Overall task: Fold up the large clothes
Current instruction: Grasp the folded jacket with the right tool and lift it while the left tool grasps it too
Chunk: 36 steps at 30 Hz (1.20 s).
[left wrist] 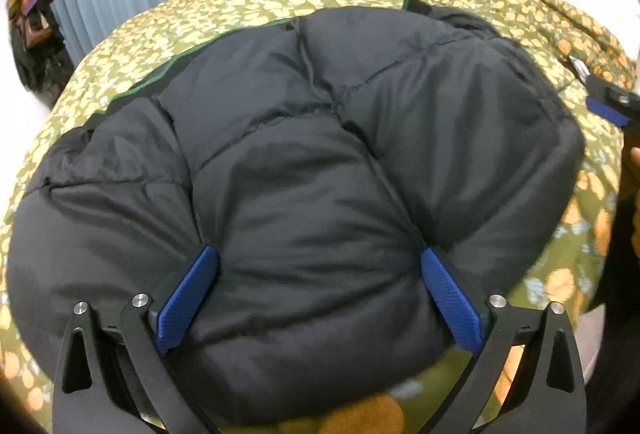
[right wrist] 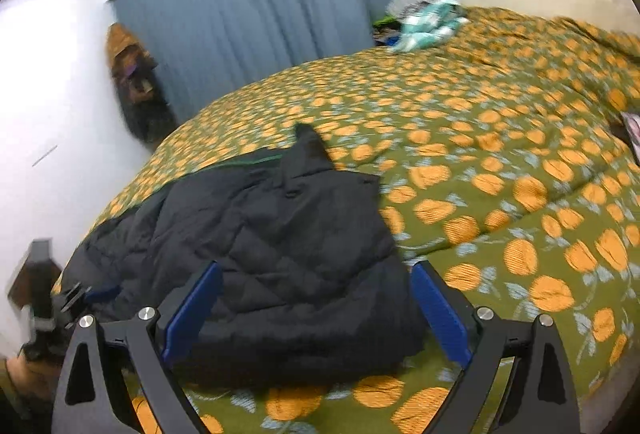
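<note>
I'm looking at a bed w/ an olive bedspread (right wrist: 500, 153) printed in orange fruit, filling most of both views. The black puffer jacket (left wrist: 304, 161) is lying folded on that bedspread near its front edge, quilted side up, a thin green trim showing along its far-left edge. Behind the bedspread's far-left side a blue-grey curtain (right wrist: 256, 13) is hanging; a dark bundle of clothes (right wrist: 136, 89) is hanging on the white wall left of the curtain. At the bedspread's far corner a pile of laundry (right wrist: 428, 21) is sitting, teal/white cloth on top.

I'm holding the left gripper (left wrist: 316, 262) wide open right over the jacket's near edge, blue pads spread either side of a puffy section; pads look to be touching or nearly touching the fabric, gripping nothing. The right gripper (right wrist: 316, 282) is also spread wide, hovering by the jacket's near-right corner, closed on nothing; can't tell if it's touching. In the left wrist view the right gripper is showing at the bedspread's right edge, blurred. A small dark item (right wrist: 630, 131) is lying at the bedspread's right side, too blurred to ID.
</note>
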Tool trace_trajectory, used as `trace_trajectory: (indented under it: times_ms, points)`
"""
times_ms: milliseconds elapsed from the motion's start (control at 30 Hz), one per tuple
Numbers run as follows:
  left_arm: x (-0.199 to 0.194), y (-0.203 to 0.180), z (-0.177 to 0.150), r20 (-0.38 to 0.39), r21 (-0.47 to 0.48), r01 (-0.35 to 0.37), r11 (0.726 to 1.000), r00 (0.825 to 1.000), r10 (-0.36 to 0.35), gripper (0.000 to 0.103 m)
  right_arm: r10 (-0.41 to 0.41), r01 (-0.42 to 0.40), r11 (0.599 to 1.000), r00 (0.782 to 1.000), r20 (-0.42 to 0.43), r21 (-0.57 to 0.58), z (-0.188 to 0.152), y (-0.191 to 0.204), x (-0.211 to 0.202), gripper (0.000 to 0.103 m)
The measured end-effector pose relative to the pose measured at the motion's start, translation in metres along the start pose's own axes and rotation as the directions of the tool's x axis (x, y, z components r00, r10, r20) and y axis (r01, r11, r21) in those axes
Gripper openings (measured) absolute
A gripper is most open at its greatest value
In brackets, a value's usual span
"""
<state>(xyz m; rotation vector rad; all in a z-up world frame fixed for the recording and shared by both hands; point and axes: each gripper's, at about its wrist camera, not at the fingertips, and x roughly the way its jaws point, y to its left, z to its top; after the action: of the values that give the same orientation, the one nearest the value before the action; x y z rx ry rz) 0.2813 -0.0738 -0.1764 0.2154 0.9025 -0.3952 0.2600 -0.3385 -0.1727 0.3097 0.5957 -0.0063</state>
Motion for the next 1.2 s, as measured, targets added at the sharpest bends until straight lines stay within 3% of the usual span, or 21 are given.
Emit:
trace_trajectory:
  times_ms: [167, 333, 433, 533, 567, 600, 633, 667, 733, 767, 833, 900, 1033, 1067, 1133, 1200]
  points:
    - [-0.037, 0.001, 0.001, 0.051, -0.045, 0.086, 0.995, 0.995, -0.084, 0.100, -0.017, 0.024, 0.983, 0.999, -0.042, 0.181, -0.002, -0.032, -0.002, 0.097]
    - [-0.041, -0.005, 0.032, 0.127, -0.065, 0.176, 0.982, 0.978, -0.167, 0.100, 0.155, -0.095, 0.918, 0.980, -0.129, 0.385, -0.023, -0.041, 0.012, 0.097]
    - [-0.011, -0.025, 0.041, 0.076, 0.003, 0.192, 0.981, 0.978, -0.192, 0.100, 0.225, -0.135, 0.862, 0.966, -0.129, 0.488, -0.029, -0.046, 0.031, 0.101]
    - [0.025, -0.032, 0.031, -0.022, 0.029, 0.185, 0.982, 0.983, -0.185, 0.102, 0.253, -0.123, 0.765, 0.960, -0.120, 0.632, -0.036, -0.058, 0.058, 0.103]
    - [0.029, -0.030, 0.028, -0.024, 0.032, 0.195, 0.980, 0.981, -0.194, 0.102, 0.264, -0.139, 0.737, 0.960, -0.092, 0.662, -0.037, -0.060, 0.063, 0.099]
    - [0.029, -0.030, 0.028, -0.030, 0.033, 0.203, 0.979, 0.979, -0.202, 0.102, 0.268, -0.154, 0.721, 0.961, -0.067, 0.676, -0.036, -0.061, 0.066, 0.088]
    - [0.026, -0.028, 0.028, -0.041, 0.032, 0.211, 0.977, 0.977, -0.210, 0.102, 0.254, -0.154, 0.720, 0.966, -0.051, 0.676, -0.034, -0.061, 0.067, 0.043]
    - [0.022, -0.025, 0.033, -0.073, 0.028, 0.222, 0.975, 0.973, -0.220, 0.101, 0.233, -0.145, 0.752, 0.971, -0.053, 0.643, -0.029, -0.056, 0.065, 0.029]
    - [0.007, -0.012, 0.051, -0.092, -0.008, 0.245, 0.969, 0.965, -0.245, 0.090, 0.189, -0.142, 0.840, 0.981, -0.037, 0.523, -0.018, -0.036, 0.052, 0.023]
    - [-0.001, -0.007, 0.063, -0.076, -0.026, 0.259, 0.966, 0.963, -0.260, 0.090, 0.173, -0.142, 0.875, 0.985, -0.025, 0.462, -0.013, -0.025, 0.044, 0.023]
    - [-0.020, 0.005, 0.106, -0.012, -0.056, 0.267, 0.962, 0.963, -0.268, 0.093, 0.158, -0.148, 0.923, 0.987, 0.002, 0.354, -0.006, -0.004, 0.030, 0.023]
    - [-0.022, -0.002, 0.152, -0.015, -0.044, 0.306, 0.951, 0.952, -0.307, 0.096, 0.138, -0.138, 0.952, 0.990, 0.018, 0.273, -0.003, 0.013, 0.021, 0.023]
    - [0.017, -0.050, 0.214, -0.221, 0.057, 0.391, 0.919, 0.902, -0.370, 0.095, 0.112, -0.118, 0.984, 0.993, 0.048, 0.135, -0.004, 0.039, 0.008, 0.023]
    - [0.033, -0.068, 0.226, -0.293, 0.075, 0.409, 0.909, 0.881, -0.372, 0.095, 0.112, -0.117, 0.988, 0.992, 0.056, 0.102, -0.001, 0.041, 0.006, 0.023]
    - [0.057, -0.094, 0.237, -0.404, 0.078, 0.432, 0.898, 0.838, -0.368, 0.095, 0.113, -0.116, 0.992, 0.991, 0.072, 0.039, 0.001, 0.050, -0.002, 0.023]
    - [0.074, -0.122, 0.237, -0.486, 0.115, 0.425, 0.898, 0.812, -0.322, 0.095, 0.113, -0.111, 0.994, 0.990, 0.086, -0.022, 0.001, 0.059, -0.006, 0.023]
